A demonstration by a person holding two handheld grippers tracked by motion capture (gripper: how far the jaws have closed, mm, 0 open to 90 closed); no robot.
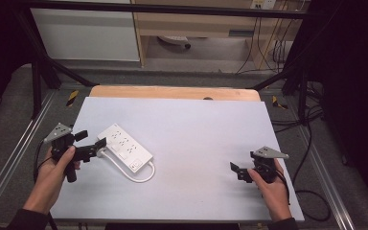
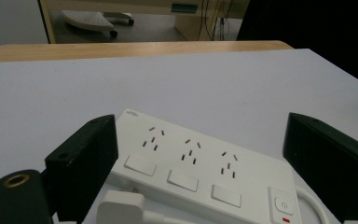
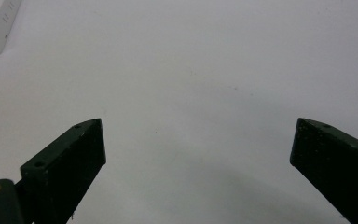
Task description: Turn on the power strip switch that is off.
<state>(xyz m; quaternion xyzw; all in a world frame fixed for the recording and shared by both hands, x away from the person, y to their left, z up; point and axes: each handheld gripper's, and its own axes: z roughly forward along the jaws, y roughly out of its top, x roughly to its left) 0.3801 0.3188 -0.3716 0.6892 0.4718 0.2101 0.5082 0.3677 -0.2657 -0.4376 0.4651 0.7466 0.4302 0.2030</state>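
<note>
Lying slantwise just ahead of the spread left claw [image 2: 200, 158], power strip [image 1: 124, 146]; right claw [image 1: 237, 171], also spread, well apart.

The power strip [image 1: 124, 146] is white, with a white cord [image 1: 141, 177] and plug [image 2: 121, 207]; its switch [image 2: 283, 207] bears a small red mark. Beneath it the table [image 1: 196, 143] is pale grey, edged in light wood behind. Both grippers [image 1: 98, 146] [image 1: 237, 171] are black with grey top plates.

Bare table [image 1: 206, 143] right of power strip [image 1: 124, 146].
</note>
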